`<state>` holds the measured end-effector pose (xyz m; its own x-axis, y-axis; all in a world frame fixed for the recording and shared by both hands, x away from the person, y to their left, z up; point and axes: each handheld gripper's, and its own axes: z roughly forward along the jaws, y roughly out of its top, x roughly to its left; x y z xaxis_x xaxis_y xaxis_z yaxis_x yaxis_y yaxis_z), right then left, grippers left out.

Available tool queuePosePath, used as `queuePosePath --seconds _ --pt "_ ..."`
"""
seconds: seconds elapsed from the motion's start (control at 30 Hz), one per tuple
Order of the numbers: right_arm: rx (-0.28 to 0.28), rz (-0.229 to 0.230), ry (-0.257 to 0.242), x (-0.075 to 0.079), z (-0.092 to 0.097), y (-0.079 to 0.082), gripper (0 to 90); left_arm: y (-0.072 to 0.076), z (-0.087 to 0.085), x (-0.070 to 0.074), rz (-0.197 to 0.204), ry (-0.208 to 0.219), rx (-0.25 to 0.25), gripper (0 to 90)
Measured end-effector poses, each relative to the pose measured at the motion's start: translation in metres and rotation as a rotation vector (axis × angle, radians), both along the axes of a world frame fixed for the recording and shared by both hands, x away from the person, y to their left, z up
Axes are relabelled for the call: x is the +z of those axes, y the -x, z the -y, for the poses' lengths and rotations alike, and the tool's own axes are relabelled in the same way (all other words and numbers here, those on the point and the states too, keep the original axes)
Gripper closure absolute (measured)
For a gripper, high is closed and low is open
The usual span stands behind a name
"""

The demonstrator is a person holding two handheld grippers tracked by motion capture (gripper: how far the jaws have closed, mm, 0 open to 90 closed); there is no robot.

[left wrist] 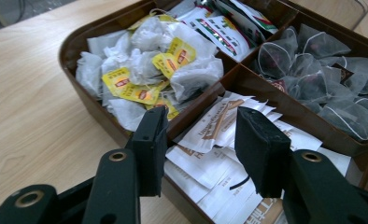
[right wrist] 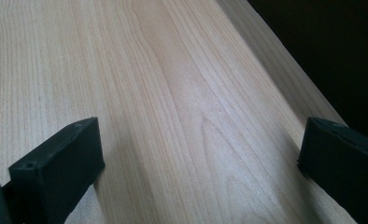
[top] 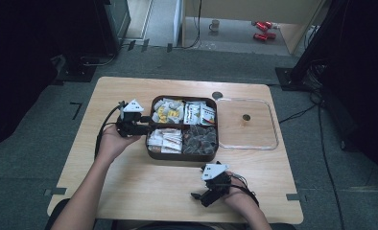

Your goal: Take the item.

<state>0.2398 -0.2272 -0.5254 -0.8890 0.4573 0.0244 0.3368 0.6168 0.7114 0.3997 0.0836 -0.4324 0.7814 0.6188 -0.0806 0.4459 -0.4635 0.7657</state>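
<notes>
Overhead, the high view places the left gripper (top: 141, 120) at the 9 o'clock wall of the brown tray (top: 183, 156), which sits mid-table (top: 129, 182); the clear lid (top: 247, 123) lies at the tray's 3 o'clock, touching or just beside it. The right gripper (top: 200, 197) rests at the tray's 6 o'clock, well apart from it, so the left hand is the nearer tool. Next, the left gripper view shows the left gripper (left wrist: 201, 140) with jaws partly apart and nothing pressed between the pads. One jaw sits over the divider beside the yellow-tag teabags (left wrist: 154, 74); the other hangs over the white sachets (left wrist: 229, 135). The sachets lie directly ahead, at 12 o'clock of the jaws, in the tray's near-left compartment, with long axes running roughly along the jaw line. Whether a pad touches a sachet cannot be told. The mesh teabags (left wrist: 313, 79) lie at 2 o'clock. A pick of a sachet probably calls for a short drop. Last, the right gripper view shows the right gripper (right wrist: 201, 154) with jaws wide apart over bare wood, holding nothing.
</notes>
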Motion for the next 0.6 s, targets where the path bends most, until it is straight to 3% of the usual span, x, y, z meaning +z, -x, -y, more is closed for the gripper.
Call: queuePosePath --seconds 0.33,0.6 --pt "-0.009 0.001 -0.002 0.000 0.000 0.001 0.0 -0.007 0.019 -0.002 -0.026 -0.030 -0.064 59.4" --pt "-0.018 0.001 -0.002 0.000 0.001 0.001 0.0 -0.010 0.029 -0.008 -0.030 -0.063 -0.080 59.4"
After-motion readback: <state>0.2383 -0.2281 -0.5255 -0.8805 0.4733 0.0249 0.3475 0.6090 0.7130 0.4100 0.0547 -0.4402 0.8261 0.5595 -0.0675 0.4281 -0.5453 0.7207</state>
